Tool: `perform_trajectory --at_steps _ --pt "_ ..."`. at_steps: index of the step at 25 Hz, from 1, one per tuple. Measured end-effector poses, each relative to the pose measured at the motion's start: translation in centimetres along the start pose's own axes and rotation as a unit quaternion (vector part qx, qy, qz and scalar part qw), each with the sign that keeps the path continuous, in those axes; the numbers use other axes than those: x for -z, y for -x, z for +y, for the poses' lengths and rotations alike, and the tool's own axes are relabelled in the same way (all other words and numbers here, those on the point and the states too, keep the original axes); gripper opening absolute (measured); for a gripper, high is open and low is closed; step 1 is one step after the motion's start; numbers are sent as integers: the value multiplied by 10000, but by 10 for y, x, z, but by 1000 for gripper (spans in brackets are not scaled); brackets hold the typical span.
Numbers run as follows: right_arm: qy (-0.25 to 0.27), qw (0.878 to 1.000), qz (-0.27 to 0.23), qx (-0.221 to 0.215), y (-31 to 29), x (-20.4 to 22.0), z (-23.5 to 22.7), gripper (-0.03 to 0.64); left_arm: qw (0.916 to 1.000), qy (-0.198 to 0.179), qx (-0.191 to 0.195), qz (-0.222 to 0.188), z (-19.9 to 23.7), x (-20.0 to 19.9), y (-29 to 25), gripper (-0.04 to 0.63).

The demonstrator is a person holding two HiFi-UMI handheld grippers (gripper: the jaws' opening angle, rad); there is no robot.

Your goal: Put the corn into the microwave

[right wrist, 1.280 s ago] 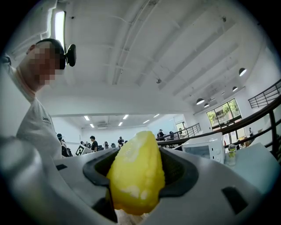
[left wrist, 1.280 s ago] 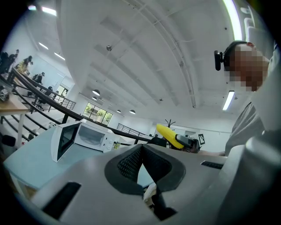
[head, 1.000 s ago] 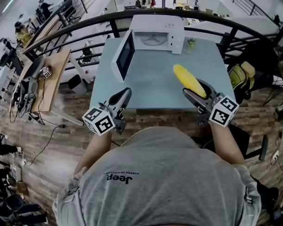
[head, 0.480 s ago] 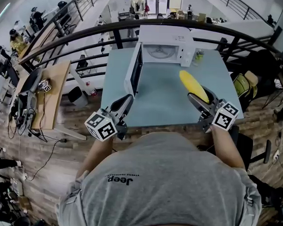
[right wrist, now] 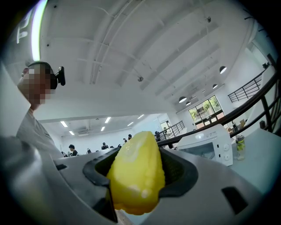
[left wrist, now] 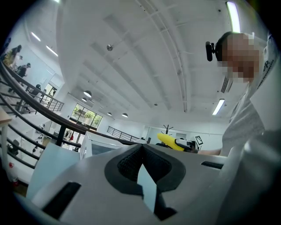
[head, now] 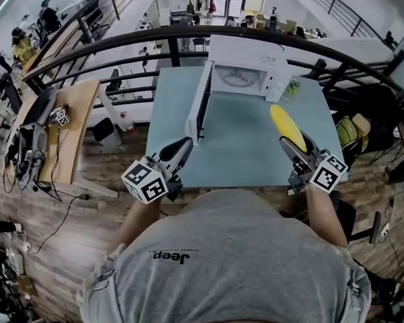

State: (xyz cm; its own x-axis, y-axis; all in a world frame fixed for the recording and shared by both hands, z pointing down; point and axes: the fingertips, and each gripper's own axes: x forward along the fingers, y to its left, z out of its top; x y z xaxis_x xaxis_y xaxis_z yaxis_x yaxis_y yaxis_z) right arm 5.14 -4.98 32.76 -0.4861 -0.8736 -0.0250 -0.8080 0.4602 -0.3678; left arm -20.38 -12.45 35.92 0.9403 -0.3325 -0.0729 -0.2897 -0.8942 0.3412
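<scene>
A white microwave (head: 248,73) stands at the far edge of the pale blue table (head: 235,152), its door (head: 203,101) swung open to the left. My right gripper (head: 296,144) is shut on a yellow corn cob (head: 287,127) and holds it above the table's right side, in front of the microwave. In the right gripper view the corn (right wrist: 136,176) fills the jaws, with the microwave (right wrist: 206,143) beyond to the right. My left gripper (head: 176,153) hovers at the table's front left edge, shut and holding nothing. Its own view looks upward and catches the corn (left wrist: 169,140) in the distance.
A small green bottle (head: 292,88) stands just right of the microwave. A dark curved railing (head: 126,45) runs behind the table. A wooden desk (head: 71,126) is to the left and a chair with a yellow bag (head: 352,126) to the right.
The head view has swung, so the table and microwave now sit further right and the door appears edge-on. The right gripper still holds the corn, slightly nearer the microwave.
</scene>
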Motion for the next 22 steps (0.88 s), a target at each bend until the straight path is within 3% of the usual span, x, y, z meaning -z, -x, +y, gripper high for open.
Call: perform_trajectory --at_steps 11,17,22 --pt "-177 9998 34 -44 0 -1 -56 279 9997 -134 53 173 4 6 -51 18" --pt "-270 9989 1 -386 8 -13 -128 278 9989 -329 -193 282 -2 14 -117 18" --pt "-400 9960 160 -783 8 -28 -205 278 9977 -153 -613 235 -4 20 -188 18"
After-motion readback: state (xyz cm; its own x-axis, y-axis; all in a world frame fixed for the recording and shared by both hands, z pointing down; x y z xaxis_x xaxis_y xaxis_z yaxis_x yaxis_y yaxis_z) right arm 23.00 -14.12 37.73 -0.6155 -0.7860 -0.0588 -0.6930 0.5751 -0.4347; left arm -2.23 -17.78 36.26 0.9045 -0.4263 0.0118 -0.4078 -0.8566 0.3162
